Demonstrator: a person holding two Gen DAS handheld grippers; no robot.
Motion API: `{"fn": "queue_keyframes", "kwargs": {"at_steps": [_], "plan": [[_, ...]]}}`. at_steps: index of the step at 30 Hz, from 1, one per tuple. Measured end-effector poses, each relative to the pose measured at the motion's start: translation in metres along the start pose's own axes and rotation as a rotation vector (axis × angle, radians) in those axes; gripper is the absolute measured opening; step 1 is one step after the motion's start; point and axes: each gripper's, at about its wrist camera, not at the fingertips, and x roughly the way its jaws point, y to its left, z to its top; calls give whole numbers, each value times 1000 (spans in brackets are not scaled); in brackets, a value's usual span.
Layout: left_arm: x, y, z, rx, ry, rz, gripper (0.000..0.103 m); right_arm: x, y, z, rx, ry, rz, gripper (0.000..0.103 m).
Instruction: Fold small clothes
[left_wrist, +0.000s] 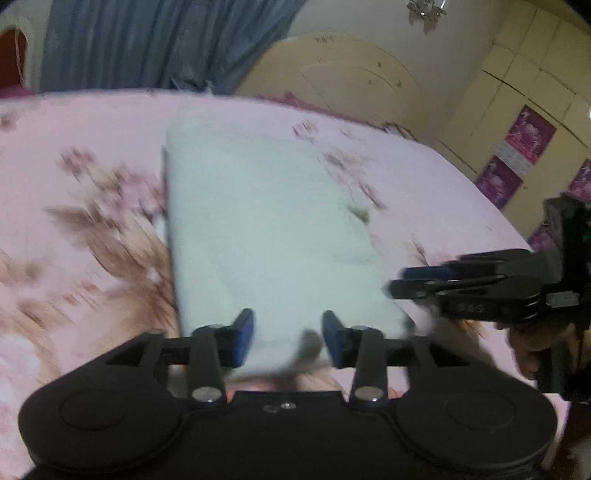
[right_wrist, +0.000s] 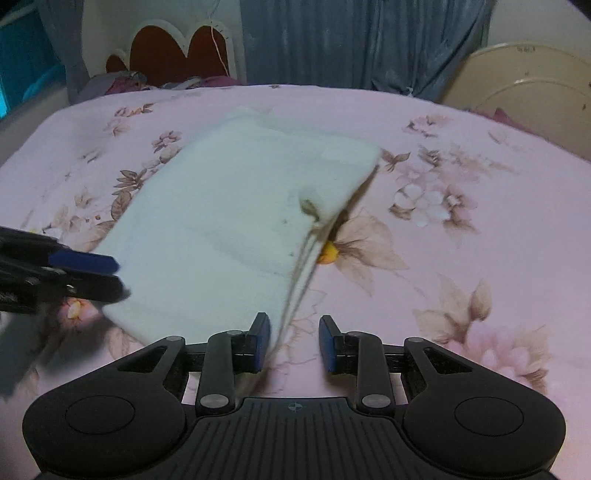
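Note:
A small white garment (left_wrist: 266, 221) lies folded into a rough rectangle on the pink floral bedsheet (left_wrist: 74, 206). My left gripper (left_wrist: 289, 338) stands open over its near edge, with cloth lying between the blue pads but not pinched. In the right wrist view the garment (right_wrist: 236, 206) runs diagonally, its right edge slightly raised. My right gripper (right_wrist: 294, 341) is open at that near right edge; the cloth brushes the left pad and bare sheet shows in the gap. Each gripper shows in the other's view: the right gripper (left_wrist: 402, 280) and the left gripper (right_wrist: 122, 277).
The bedsheet (right_wrist: 461, 229) spreads wide on both sides of the garment. A red and white headboard (right_wrist: 170, 51) and blue curtain (right_wrist: 351, 44) stand behind the bed. Cream wardrobe doors (left_wrist: 524, 96) are to the right. A hand (left_wrist: 524, 350) holds the right gripper.

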Motion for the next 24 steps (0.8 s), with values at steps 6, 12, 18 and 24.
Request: {"fn": "queue_keyframes", "kwargs": {"at_steps": [6,12,18,24], "plan": [[15,19,33,-10,-43,182,64,-12,14,26,7,-168,24,29],[57,20,45,-3,80,238,65,44,21,32,-110,-32,-152,28],[54,7,42,68,76,304,67,28,-16,24,41,-67,-112,29],[54,6,47,73,65,332,80,22,-60,23,357,-145,57,85]]}}
